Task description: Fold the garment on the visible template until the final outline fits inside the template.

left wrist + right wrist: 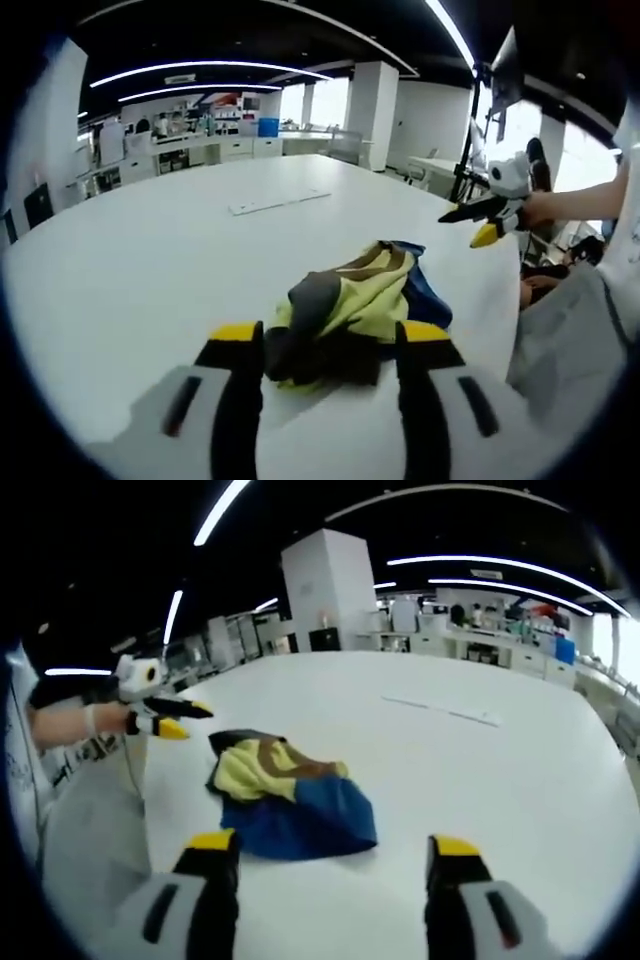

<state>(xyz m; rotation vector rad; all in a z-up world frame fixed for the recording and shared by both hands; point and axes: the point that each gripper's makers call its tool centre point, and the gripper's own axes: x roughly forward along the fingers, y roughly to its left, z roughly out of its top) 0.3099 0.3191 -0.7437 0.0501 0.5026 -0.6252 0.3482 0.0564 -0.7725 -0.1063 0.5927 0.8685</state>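
1. Left gripper view: the left hand-held gripper (330,345) is spread open just in front of the crumpled garment (355,305) on the white table (150,260); no grip on the cloth.
2. The right hand-held gripper (487,222) hovers above the table's edge there, seemingly closed and empty.
3. Right gripper view: the right gripper's jaws stand wide apart, the garment's blue side nearest, and a flat white strip (440,711) lies beyond.

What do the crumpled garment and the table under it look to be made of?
The garment looks like soft matte woven or knit fabric: it bunches and drapes in blue, yellow and brown folds. The table seems a hard, smooth white laminate or painted surface with slight sheen; exact material unclear.
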